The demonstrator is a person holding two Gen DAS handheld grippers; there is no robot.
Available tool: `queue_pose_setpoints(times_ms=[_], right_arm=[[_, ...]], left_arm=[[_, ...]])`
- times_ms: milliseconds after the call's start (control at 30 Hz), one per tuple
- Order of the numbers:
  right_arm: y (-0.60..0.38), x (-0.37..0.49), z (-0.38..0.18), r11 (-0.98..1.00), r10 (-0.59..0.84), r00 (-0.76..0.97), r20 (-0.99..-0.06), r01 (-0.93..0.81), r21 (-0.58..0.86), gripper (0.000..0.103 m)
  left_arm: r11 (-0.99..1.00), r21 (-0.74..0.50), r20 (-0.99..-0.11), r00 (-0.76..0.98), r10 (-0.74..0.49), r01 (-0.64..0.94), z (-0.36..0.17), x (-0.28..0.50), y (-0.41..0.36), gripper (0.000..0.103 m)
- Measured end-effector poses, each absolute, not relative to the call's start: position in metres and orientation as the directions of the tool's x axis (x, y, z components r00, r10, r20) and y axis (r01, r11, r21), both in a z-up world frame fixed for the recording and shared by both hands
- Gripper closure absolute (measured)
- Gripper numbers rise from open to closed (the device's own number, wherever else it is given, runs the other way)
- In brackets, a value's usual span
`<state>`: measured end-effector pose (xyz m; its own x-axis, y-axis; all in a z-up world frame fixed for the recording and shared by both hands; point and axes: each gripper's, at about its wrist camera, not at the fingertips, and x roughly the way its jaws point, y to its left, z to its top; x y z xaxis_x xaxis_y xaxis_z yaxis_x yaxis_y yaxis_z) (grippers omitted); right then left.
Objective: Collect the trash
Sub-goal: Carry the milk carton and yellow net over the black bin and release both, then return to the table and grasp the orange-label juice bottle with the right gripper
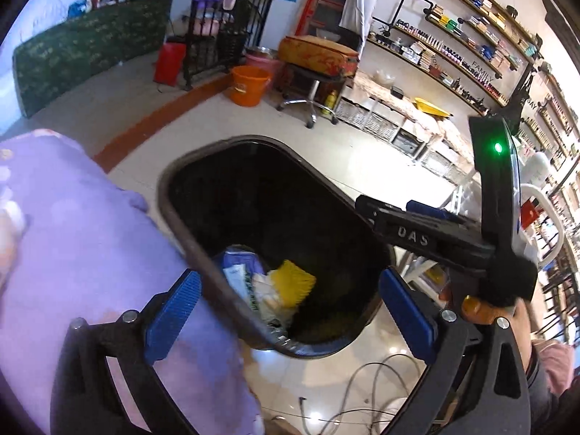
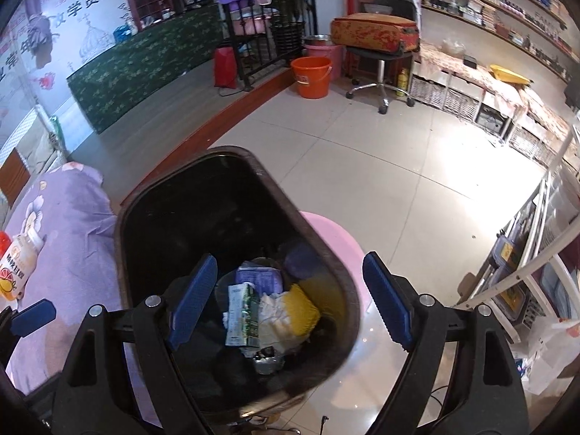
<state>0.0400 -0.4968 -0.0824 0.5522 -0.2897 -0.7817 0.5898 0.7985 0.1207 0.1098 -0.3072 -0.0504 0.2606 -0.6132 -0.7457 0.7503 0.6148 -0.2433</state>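
At the far left, a purple flowered cloth point(image 2: 69, 224) covers the bed beside me, and on its left edge lies an orange-labelled drink bottle point(image 2: 18, 264). Just right of the cloth's edge stands the black trash bin point(image 2: 123, 239), its rim touching or nearly touching the fabric (I cannot tell which).

My left hand-held gripper point(image 1: 290, 315) hangs over the bin's near rim with its blue pads point(image 1: 174, 315) spread wide and nothing between them; one pad sits over the cloth, the other over the bin's right side. Inside the bin, at the bottom, lies the collected trash: a purple wrapper point(image 2: 259, 277), a green-and-white carton point(image 2: 241, 311), crumpled white tissue point(image 2: 275, 317) and a yellow ridged piece point(image 2: 301, 308), all heaped together and touching.

My right hand-held gripper point(image 2: 290, 304) also points down into the bin, jaws spread apart and empty, its left pad above the bin's interior and its right pad past the bin's right rim. A pink round object point(image 2: 337, 235) peeks out from behind the bin on that side. From the left wrist view, the right gripper's black body with a green light point(image 1: 498, 148) stands at the bin's right edge.

Farther back on the tiled floor point(image 2: 380, 166) sit an orange bucket point(image 2: 311, 76) and a wheeled stool point(image 2: 380, 69) carrying a red-patterned suitcase.
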Motion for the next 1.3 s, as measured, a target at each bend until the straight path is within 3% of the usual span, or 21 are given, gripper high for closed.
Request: queue_pose_setpoints(times_ms=[467, 1000, 1300], right_arm=[[-0.414, 0.094, -0.061, 0.903, -0.107, 0.623, -0.775, 0.386, 0.186, 0.020], [-0.251, 0.174, -0.042, 0.958, 0.211, 0.608, -0.765, 0.027, 0.286, 0.020], [-0.198, 0.223, -0.046, 0.889, 0.396, 0.501, -0.770, 0.000, 0.458, 0.020]], left_arm=[[0.788, -0.155, -0.714, 0.484, -0.507, 0.596, -0.035, 0.121, -0.218, 0.006], [0.976, -0.145, -0.690, 0.691, -0.215, 0.160, -0.033, 0.133, -0.050, 0.006], [0.985, -0.171, -0.726, 0.679, -0.109, -0.024, -0.050, 0.131, 0.018, 0.006]])
